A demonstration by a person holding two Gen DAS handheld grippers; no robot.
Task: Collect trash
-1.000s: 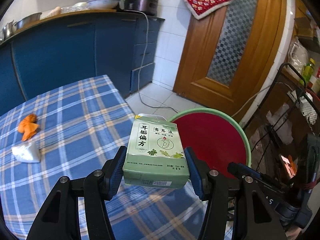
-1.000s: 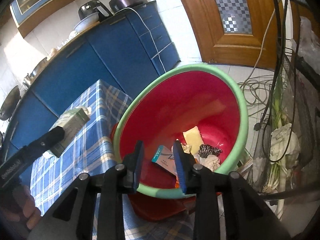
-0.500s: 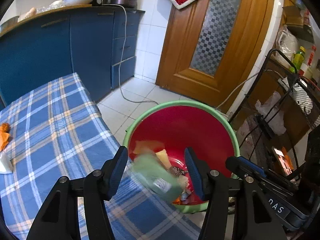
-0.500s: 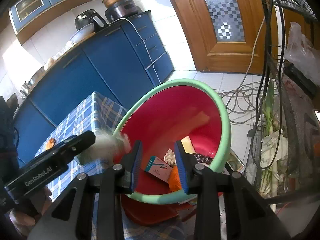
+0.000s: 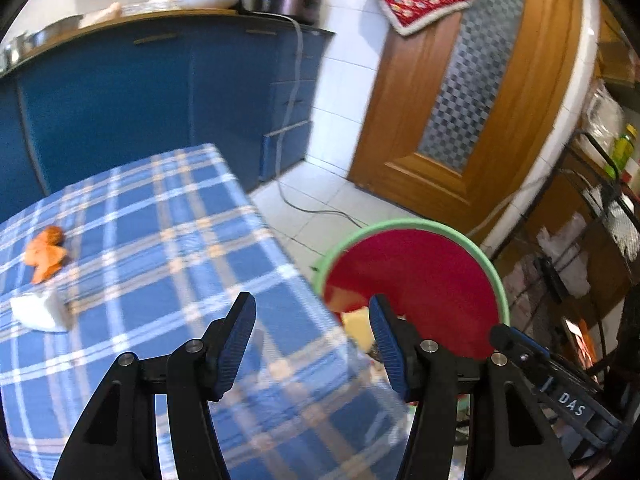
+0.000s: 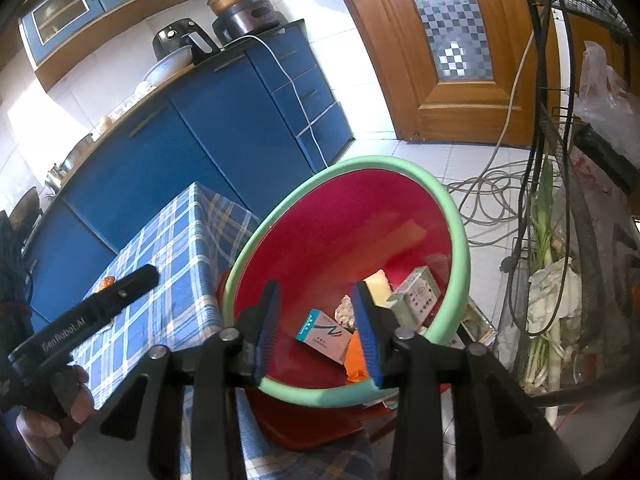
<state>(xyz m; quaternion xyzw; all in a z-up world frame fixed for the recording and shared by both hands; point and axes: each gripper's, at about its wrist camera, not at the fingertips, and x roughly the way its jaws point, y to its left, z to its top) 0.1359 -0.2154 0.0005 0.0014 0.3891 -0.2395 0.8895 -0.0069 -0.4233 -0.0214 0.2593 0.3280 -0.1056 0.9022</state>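
Observation:
A red bin with a green rim (image 6: 452,220) stands off the table's right edge and also shows in the left wrist view (image 5: 416,226). Inside it lie a pale green medicine box (image 6: 416,294), a white and teal box (image 6: 324,334), orange scrap and crumpled paper. My left gripper (image 5: 312,340) is open and empty above the blue plaid tablecloth (image 5: 160,240). On the cloth at far left lie orange peel (image 5: 44,252) and a white crumpled packet (image 5: 38,310). My right gripper (image 6: 316,332) is open and empty over the bin's near rim.
Blue cabinets (image 5: 160,92) with pots on top stand behind the table. A wooden door (image 5: 480,100) is at the back right. A wire rack (image 6: 580,240) with bags and cables on the floor stands right of the bin.
My left gripper let go of the green medicine box, which fell into the red bin. The left gripper has since swung back left over the table.

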